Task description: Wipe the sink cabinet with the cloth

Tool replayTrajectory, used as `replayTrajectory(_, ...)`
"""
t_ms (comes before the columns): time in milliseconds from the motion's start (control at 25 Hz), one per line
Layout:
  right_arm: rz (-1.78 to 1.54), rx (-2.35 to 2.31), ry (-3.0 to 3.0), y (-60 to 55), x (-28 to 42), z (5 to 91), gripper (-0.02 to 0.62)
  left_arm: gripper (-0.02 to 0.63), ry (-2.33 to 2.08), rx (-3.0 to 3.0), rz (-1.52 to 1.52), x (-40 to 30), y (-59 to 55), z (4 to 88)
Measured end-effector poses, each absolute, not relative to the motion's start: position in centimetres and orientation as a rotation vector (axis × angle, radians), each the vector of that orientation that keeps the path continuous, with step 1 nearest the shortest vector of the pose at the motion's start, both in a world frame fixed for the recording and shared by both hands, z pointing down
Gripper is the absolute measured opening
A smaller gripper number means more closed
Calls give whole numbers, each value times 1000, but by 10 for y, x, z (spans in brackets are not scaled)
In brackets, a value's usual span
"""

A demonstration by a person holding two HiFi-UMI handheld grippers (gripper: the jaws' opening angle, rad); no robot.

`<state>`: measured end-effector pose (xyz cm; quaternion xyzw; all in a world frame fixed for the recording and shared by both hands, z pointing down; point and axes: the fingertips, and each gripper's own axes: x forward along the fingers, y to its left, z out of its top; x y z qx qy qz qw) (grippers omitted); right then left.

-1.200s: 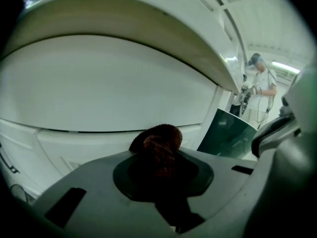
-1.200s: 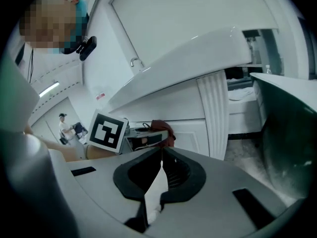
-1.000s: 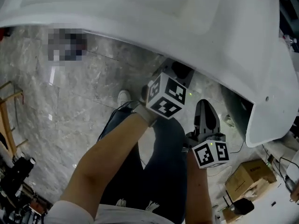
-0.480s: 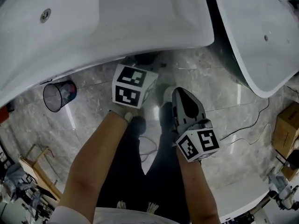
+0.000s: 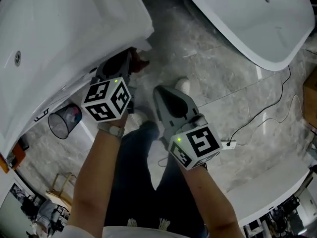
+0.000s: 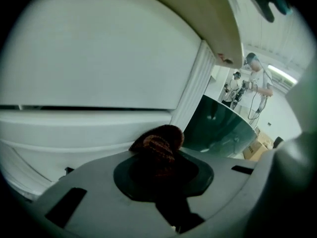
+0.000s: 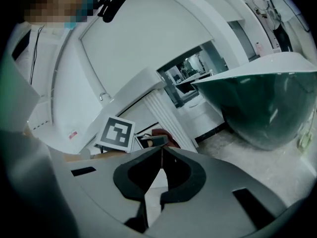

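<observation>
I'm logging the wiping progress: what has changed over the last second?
Mostly the head view swung: the sink cabinet slid from across the top to the upper left. The left gripper followed it, shut on the cloth, now at the cabinet's corner. Nothing was visibly taken or released. The right gripper stays shut, empty, off the cabinet.

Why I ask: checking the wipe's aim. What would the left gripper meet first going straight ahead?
The cloth in the left gripper would meet the white cabinet front first; it looks close, though depth is unclear.
</observation>
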<state>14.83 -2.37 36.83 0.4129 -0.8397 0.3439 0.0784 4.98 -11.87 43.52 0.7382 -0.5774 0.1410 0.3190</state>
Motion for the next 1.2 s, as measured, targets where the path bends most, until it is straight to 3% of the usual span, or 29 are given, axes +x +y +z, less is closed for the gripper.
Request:
replayTrajectory(720, 1076, 1250, -2428, -4, 183, 400, 28, 67, -1438, 1801, 576, 41, -121, 566)
replayTrajectory(1200, 1074, 1257, -2358, 2, 184, 418, 28, 63, -1417, 1776, 556, 37, -118, 597)
